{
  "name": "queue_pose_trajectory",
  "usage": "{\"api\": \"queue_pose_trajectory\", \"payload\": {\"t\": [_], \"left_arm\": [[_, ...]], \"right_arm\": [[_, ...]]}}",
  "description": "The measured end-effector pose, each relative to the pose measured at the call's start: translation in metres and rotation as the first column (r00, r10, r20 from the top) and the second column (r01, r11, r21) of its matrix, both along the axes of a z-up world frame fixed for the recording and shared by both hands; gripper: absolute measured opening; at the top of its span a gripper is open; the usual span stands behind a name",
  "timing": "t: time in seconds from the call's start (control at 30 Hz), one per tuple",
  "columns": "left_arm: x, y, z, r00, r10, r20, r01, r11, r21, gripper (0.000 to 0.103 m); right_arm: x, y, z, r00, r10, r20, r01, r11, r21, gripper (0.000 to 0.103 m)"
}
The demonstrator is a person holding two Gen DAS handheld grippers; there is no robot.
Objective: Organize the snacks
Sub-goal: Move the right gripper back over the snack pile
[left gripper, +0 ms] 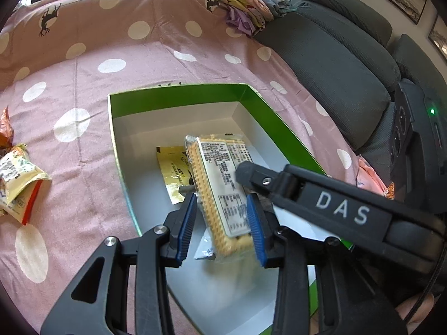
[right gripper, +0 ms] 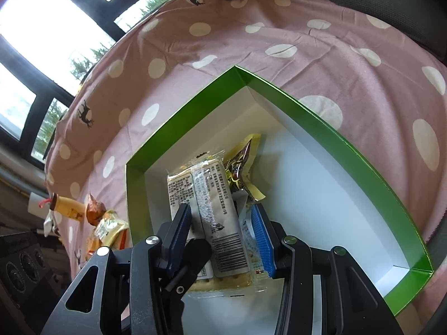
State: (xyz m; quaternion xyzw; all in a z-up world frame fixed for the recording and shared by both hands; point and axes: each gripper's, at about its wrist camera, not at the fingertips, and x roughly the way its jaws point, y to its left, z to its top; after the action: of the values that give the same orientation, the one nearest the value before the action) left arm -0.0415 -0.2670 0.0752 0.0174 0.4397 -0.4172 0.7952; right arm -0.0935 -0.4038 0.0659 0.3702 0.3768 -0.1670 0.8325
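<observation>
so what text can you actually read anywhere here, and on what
"DAS": white letters on the right claw's black arm.
Cracker packet back label: printed blocks and a table, too small to read.
Its barcode: digits blurred.
Yellow sachet: dark print, not legible.
Loose wrappers on the cloth: print too small.

left gripper (left gripper: 222, 229): black arms, blue ribbed pads | right gripper (right gripper: 223, 240): same, silver screws
</observation>
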Motion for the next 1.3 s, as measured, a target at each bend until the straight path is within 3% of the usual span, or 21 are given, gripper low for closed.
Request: {"api": "queue_pose_trajectory", "payload": {"t": [0.13,0.3,0.4,0.5,0.63,0.77,0.93,1.0,1.07,1.17,1.3], "left_arm": [[0.0,0.017,0.013,0.999,0.042,0.033,-0.042,0.999,-0.007,0.037],[0.004,0.051,0.032,0.99,0.13,0.053,-0.128,0.991,-0.042,0.037],[0.003,0.075,0.041,0.972,0.201,0.121,-0.201,0.979,-0.011,0.039],[0.006,0.105,0.046,0.949,0.268,0.167,-0.273,0.962,0.007,0.047],[0.012,0.144,0.043,0.909,0.359,0.212,-0.376,0.926,0.045,0.051],[0.017,0.18,0.035,0.874,0.442,0.201,-0.458,0.888,0.042,0.057],[0.022,0.217,0.03,0.807,0.54,0.238,-0.571,0.817,0.081,0.064],[0.021,0.231,0.029,0.781,0.565,0.267,-0.601,0.796,0.074,0.076],[0.023,0.243,0.026,0.752,0.588,0.299,-0.636,0.766,0.092,0.079],[0.029,0.257,0.021,0.731,0.608,0.309,-0.664,0.738,0.118,0.079],[0.037,0.279,0.015,0.718,0.65,0.248,-0.688,0.717,0.112,0.083]], "right_arm": [[-0.011,-0.006,0.007,0.997,-0.074,0.012,0.074,0.996,-0.051,0.046],[-0.012,-0.002,0.016,0.996,-0.056,0.067,0.059,0.997,-0.049,0.046],[-0.009,0.006,0.024,0.995,-0.037,0.093,0.043,0.997,-0.059,0.046],[-0.007,0.016,0.032,0.993,-0.017,0.115,0.028,0.996,-0.087,0.049],[-0.005,0.029,0.042,0.99,0.012,0.143,0.006,0.992,-0.125,0.055],[-0.002,0.041,0.05,0.989,0.022,0.147,0.005,0.984,-0.18,0.067],[0.008,0.064,0.06,0.99,0.057,0.131,-0.022,0.967,-0.255,0.071],[0.014,0.075,0.062,0.991,0.07,0.114,-0.034,0.956,-0.291,0.073],[0.02,0.088,0.064,0.99,0.096,0.102,-0.059,0.946,-0.319,0.074],[0.027,0.102,0.064,0.987,0.129,0.097,-0.089,0.936,-0.341,0.074],[0.046,0.139,0.061,0.966,0.247,0.079,-0.2,0.904,-0.378,0.081]]}}
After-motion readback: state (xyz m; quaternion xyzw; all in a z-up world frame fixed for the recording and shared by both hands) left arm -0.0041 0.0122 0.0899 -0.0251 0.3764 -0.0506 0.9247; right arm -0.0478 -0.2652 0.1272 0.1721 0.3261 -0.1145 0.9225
